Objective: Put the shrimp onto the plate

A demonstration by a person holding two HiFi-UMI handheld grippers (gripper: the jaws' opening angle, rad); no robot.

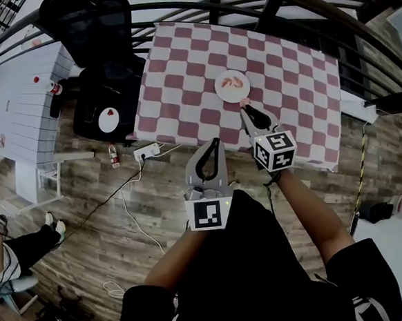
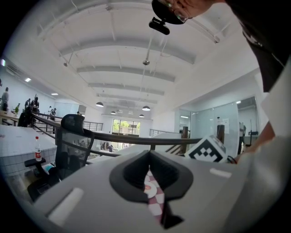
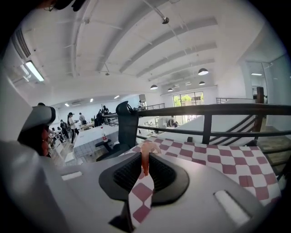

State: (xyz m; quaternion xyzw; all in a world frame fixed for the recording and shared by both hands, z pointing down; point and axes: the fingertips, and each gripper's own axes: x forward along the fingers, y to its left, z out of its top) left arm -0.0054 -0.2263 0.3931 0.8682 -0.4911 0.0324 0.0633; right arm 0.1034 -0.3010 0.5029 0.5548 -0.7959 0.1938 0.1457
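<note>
A white plate [image 1: 220, 81] lies on the red-and-white checked table [image 1: 179, 61] with a pink shrimp [image 1: 234, 82] on it. My right gripper [image 1: 244, 106] hovers just short of the plate's near edge, shut on another pink shrimp [image 1: 244, 102]. In the right gripper view that shrimp [image 3: 145, 154] sticks up between the closed jaws of the right gripper [image 3: 145, 166]. My left gripper [image 1: 215, 143] hangs lower, off the table's near edge above the wooden floor, shut and holding nothing. In the left gripper view the left gripper [image 2: 148, 169] shows only a sliver of plate [image 2: 148, 189] through its jaws.
A black office chair [image 1: 101, 57] stands left of the table, and a white table [image 1: 17, 108] lies further left. A dark railing [image 1: 292, 0] curves behind the checked table. A power strip [image 1: 147, 152] and cables lie on the floor near the table's front left corner.
</note>
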